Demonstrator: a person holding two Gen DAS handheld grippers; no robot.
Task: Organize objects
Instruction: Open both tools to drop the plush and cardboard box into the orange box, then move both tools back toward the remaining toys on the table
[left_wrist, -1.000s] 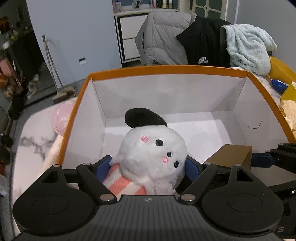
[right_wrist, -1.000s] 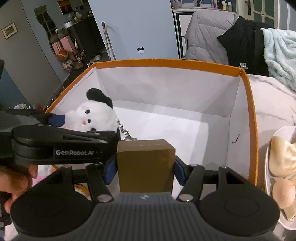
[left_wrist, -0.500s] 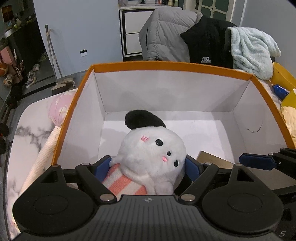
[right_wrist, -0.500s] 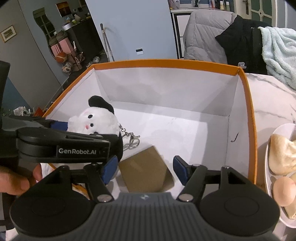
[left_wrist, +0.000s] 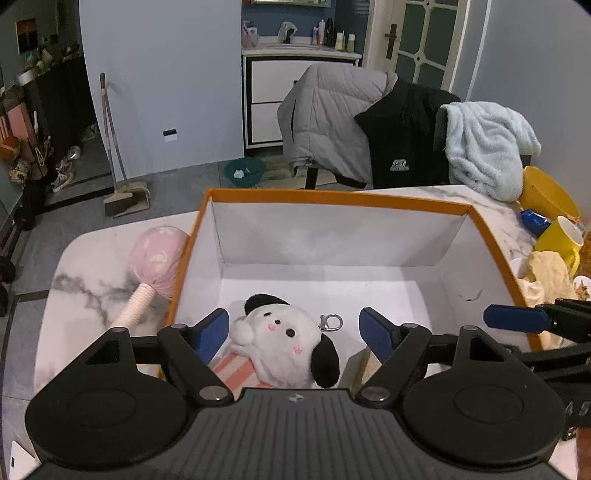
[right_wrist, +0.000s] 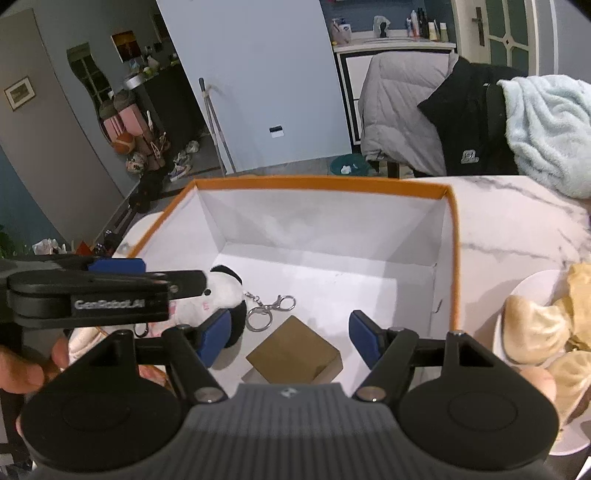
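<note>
Already both items lie loose on the floor of the orange-rimmed box (left_wrist: 332, 197): the plush toy (left_wrist: 284, 347) lower centre, the brown cardboard block (right_wrist: 295, 352) beside it. The left gripper (left_wrist: 293, 332), jaws closing slightly, and the right gripper (right_wrist: 288, 332), jaws opening, grip nothing. Outside the box at left, the pink-headed mallet (left_wrist: 157, 254) probably remains to be packed.

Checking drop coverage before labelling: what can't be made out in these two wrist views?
- Plush toy: lower body cut off by the left gripper housing in the left view; in the right view the left gripper's arm covers its face.
- Brown box: near edge hidden behind the right gripper body; only a sliver shows in the left view.
- Plate food: cropped by the frame edge, unidentifiable.
</note>
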